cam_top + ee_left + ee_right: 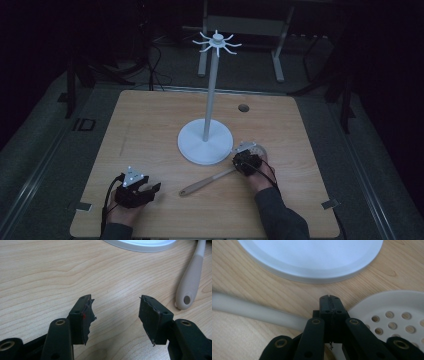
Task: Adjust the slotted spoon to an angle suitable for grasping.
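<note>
Pale wood runs right across the table [150,125], and on it lies a slotted spoon [220,176] – its long beige handle stretching toward the near left, its perforated bowl tucked against the white round base of the tall hook stand [206,140]. Over on the right side, the right gripper [246,161] sits right at the spoon's neck, where handle meets bowl; in the right gripper view its two black jaws are clenched flat together, pad against pad, with the handle [257,311] passing just beneath and to the left and the holed bowl [392,312] on the other side – whether they pinch any of the spoon, I cannot tell. Down at the near left, the left gripper [137,192] rests low over bare wood, well apart from the spoon. Its jaws stand released, a clear gap between the worn pads [147,315], nothing in them, and the handle's end with its hanging hole [186,298] lies just off to the side.
</note>
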### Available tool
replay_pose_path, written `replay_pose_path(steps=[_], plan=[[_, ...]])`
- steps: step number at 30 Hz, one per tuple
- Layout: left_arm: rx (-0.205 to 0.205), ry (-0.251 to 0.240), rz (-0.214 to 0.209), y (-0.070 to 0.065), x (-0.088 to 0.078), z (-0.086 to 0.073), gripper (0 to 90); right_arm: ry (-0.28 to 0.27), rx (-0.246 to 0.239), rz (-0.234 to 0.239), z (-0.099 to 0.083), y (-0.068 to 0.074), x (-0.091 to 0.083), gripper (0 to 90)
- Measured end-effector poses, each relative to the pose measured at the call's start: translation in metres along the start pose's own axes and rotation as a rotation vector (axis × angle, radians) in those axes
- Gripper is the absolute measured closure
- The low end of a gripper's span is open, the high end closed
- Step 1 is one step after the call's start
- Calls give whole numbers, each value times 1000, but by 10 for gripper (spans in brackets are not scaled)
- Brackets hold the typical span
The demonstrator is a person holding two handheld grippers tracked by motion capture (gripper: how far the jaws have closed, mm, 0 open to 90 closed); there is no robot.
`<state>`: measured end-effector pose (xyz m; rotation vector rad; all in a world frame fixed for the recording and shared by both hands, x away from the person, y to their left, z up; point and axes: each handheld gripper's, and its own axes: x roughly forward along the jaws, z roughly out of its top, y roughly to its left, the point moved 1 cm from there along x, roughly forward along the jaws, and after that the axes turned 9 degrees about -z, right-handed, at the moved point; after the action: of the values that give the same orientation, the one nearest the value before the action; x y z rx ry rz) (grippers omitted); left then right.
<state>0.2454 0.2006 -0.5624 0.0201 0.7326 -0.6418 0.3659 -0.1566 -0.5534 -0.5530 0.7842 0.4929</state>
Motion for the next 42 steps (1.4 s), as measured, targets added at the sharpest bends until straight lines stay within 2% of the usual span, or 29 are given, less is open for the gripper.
replay_pose_path(steps=[6, 14, 23, 30, 33, 39, 42], plan=[[-5, -3, 1, 0, -1, -1, 443, 32, -23, -11, -6, 0, -8, 900], [-5, 0, 2, 0, 0, -1, 443, 71, -49, 3, -19, -2, -21, 900], [-6, 3, 2, 0, 1, -2, 445, 71, 4, 24, -48, -7, -41, 900], [-5, 6, 2, -1, 2, -2, 445, 102, -9, 34, -63, -10, -54, 895], [-2, 10, 2, -1, 3, -1, 445, 92, -56, 32, -63, -9, -54, 861], [0, 13, 2, -1, 3, -1, 449, -9, -142, 101, -53, 3, -57, 776], [1, 10, 1, -1, 3, -1, 450, -69, -202, 157, -46, 12, -60, 738]])
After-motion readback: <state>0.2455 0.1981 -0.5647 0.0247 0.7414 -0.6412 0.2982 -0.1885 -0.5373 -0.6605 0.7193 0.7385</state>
